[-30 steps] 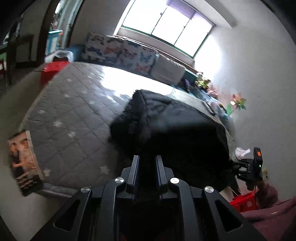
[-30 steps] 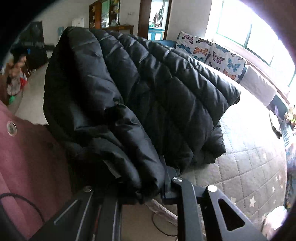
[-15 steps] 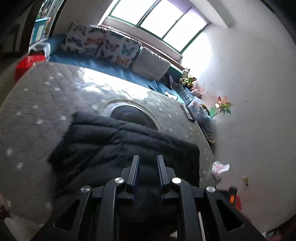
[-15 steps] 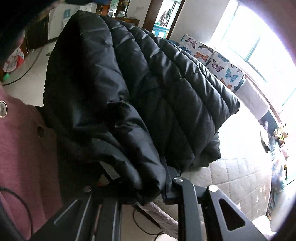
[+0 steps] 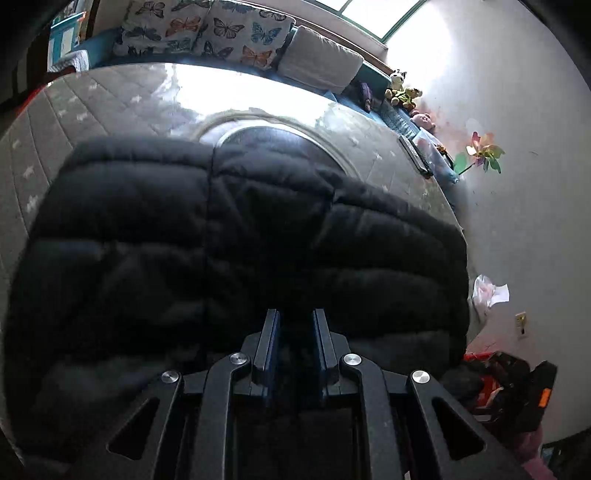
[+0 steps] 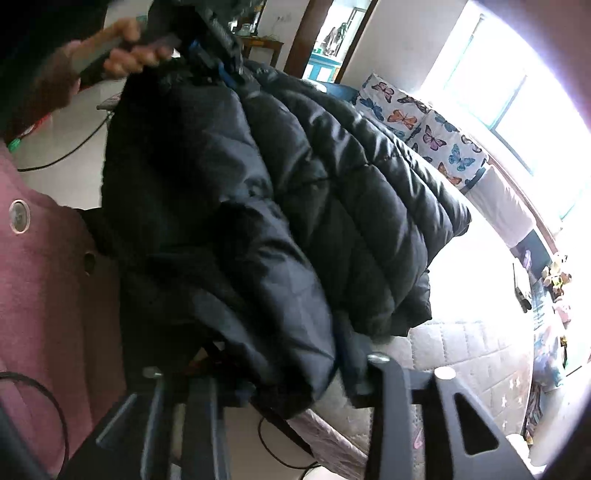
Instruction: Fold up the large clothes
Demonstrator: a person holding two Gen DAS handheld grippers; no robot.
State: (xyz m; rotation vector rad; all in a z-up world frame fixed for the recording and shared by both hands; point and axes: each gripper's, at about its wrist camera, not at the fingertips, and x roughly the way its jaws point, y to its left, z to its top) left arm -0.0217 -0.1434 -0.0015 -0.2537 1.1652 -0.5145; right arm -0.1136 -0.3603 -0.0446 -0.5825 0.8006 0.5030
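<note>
2 grippers work on 1 black puffer jacket (image 5: pixel 236 236), and what matters next is how that jacket lies between them. It is bunched on the near edge of the grey quilted mattress (image 5: pixel 110 99), with its long axis running roughly from the person's left hand (image 6: pixel 122 51) towards the right gripper (image 6: pixel 280 373). The bulk rests on the bed and 1 edge spills over the near side towards the person's maroon coat (image 6: pixel 48 280).

The left gripper (image 5: pixel 294 350) points steeply down at the jacket. Its narrow jaws have dark padding between them and seem to pinch it, though everything there is black and I can't be sure. From the right wrist view, that hand holds 1 end of the jacket raised at the far side.

The right gripper is low at the bed's edge. Its jaws are opening, and a thick roll of the jacket's hem lies between them, draped over the left finger more than clamped. So the left hand looks like the 1 with a real hold, and I'd guess the right must find a new spot along the near edge.

The jacket itself is glossy, with stitched horizontal baffles, puffy and springy looking. Butterfly cushions (image 5: pixel 229 29) line the far side of the bed.
</note>
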